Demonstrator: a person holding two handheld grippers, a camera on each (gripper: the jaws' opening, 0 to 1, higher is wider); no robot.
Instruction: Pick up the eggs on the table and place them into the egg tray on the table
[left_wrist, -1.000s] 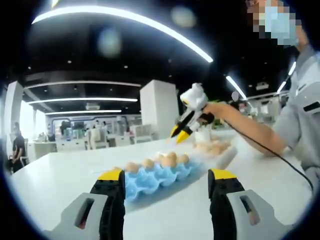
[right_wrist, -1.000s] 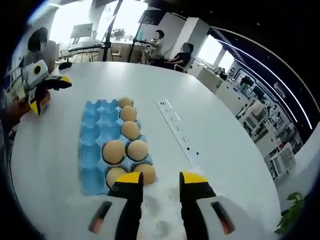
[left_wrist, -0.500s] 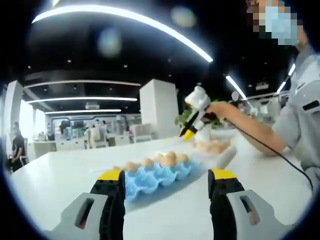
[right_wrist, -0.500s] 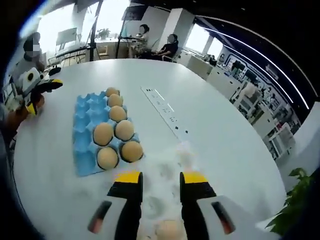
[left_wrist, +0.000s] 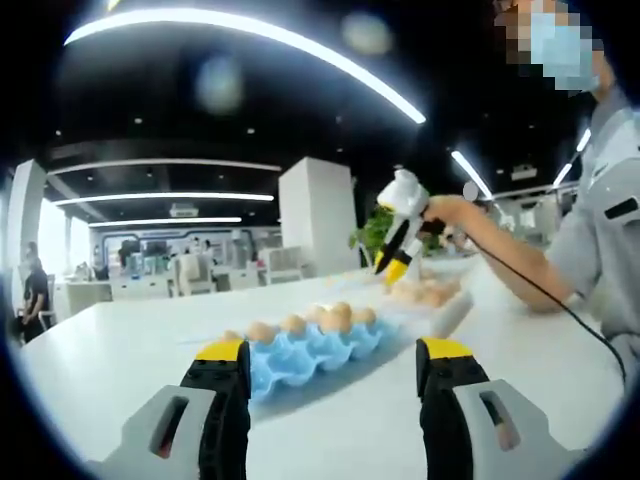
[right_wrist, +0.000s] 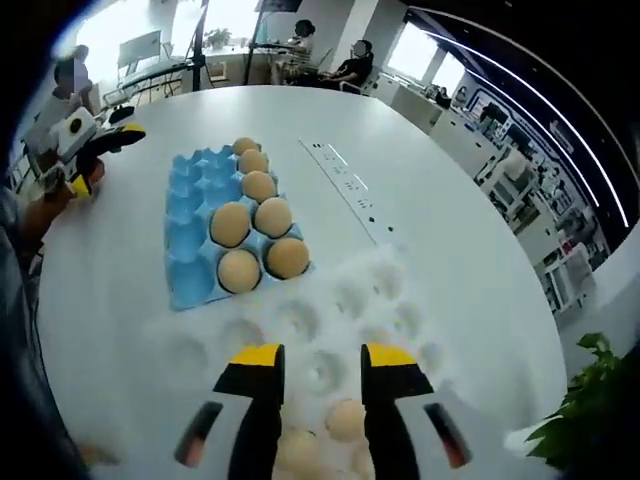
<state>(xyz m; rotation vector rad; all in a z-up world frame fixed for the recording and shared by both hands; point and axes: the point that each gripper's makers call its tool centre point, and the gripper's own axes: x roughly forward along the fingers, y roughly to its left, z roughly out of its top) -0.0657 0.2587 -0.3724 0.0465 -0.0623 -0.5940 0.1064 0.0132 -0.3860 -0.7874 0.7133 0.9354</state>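
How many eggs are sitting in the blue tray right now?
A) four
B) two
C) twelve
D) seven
D: the right gripper view shows seven eggs in the blue tray, three in a line at the far end, then two pairs nearer the camera, all along one side.

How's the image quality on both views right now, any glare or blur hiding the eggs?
Left gripper view: ceiling strips flare, far eggs soft. Right gripper view: the clear tray washes out against the table; blue tray and its eggs sharp; eggs between the fingers blurred.
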